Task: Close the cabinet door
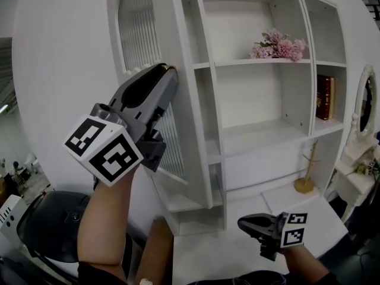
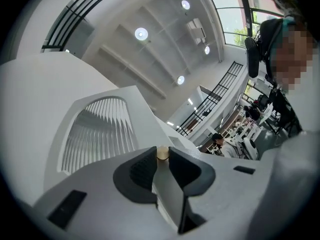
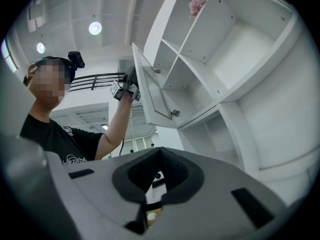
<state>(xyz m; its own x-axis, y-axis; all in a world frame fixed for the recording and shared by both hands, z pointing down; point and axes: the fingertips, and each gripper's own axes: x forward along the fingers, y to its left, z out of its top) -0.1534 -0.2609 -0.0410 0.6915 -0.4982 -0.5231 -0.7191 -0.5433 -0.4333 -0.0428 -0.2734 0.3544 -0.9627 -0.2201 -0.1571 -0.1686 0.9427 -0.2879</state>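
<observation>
Left gripper (image 1: 168,71) clamps free edge of upright white ribbed-glass cabinet door (image 1: 138,25), white shelf cabinet (image 1: 249,94) lying to its right; right gripper (image 1: 242,222), jaws together and empty, sits well below.

cabinet door (image 1: 185,100) | white, arched ribbed pane | swung open | upright

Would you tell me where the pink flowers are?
Head view, upper right: the pink flowers lie on a cabinet shelf, up-left of the brown book.
</observation>
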